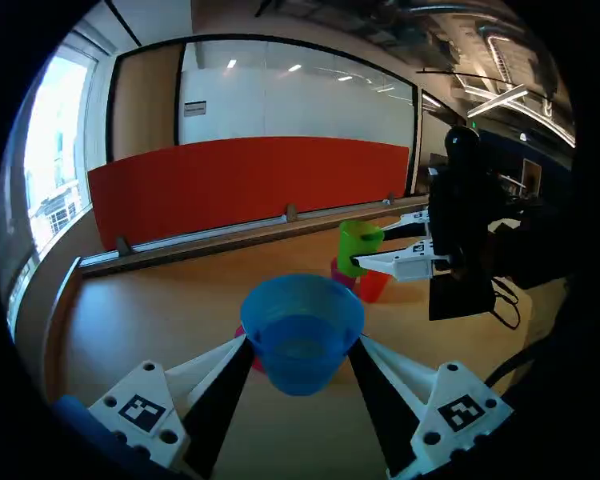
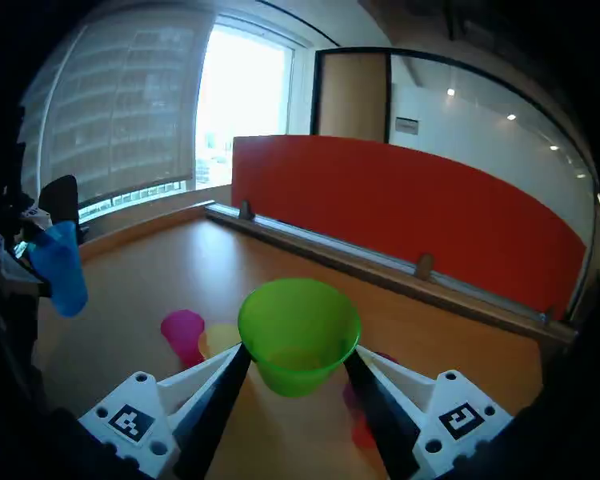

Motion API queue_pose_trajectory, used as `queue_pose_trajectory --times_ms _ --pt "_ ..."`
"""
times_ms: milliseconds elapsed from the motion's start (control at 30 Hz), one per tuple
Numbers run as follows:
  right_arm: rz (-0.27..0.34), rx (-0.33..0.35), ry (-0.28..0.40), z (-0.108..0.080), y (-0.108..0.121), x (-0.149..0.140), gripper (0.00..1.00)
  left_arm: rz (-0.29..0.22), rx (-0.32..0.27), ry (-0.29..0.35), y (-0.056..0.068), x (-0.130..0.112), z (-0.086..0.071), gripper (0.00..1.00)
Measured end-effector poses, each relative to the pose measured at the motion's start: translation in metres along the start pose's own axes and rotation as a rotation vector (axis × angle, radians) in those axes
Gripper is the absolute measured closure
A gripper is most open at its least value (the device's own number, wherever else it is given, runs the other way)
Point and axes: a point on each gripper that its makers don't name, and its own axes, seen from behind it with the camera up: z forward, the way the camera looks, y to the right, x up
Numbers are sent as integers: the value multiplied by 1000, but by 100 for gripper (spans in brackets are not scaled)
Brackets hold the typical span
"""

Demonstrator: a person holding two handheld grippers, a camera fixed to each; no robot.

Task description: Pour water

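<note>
The left gripper [image 1: 300, 352] clasped a translucent blue plastic cup [image 1: 302, 328], the right gripper [image 2: 298, 360] a translucent green plastic cup [image 2: 298, 332]. Both were upright over the wooden desk [image 1: 180, 304], so pouring was seemingly not yet begun.

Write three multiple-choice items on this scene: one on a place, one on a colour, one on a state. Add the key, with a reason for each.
1. Where does the pink cup stand?
A) on the wooden table
B) on a chair
C) on the floor

2. What colour is the cup in the right gripper?
A) blue
B) green
C) red

3. How do the jaws of the left gripper stand?
A) wide open and empty
B) shut on nothing
C) shut on the blue cup

Key:
1 A, it rests on the wood ahead of the right gripper.
2 B, the green cup sits between its two fingers.
3 C, both fingers press the sides of the blue cup.
</note>
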Motion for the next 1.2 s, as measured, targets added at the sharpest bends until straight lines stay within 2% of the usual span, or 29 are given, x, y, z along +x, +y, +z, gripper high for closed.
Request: queue_pose_trajectory --times_ms 567,1200 --pt "29 -34 108 -78 -16 35 14 43 -55 24 23 11 -9 19" --pt "31 -97 167 -141 -24 44 13 66 -96 48 46 15 -26 20"
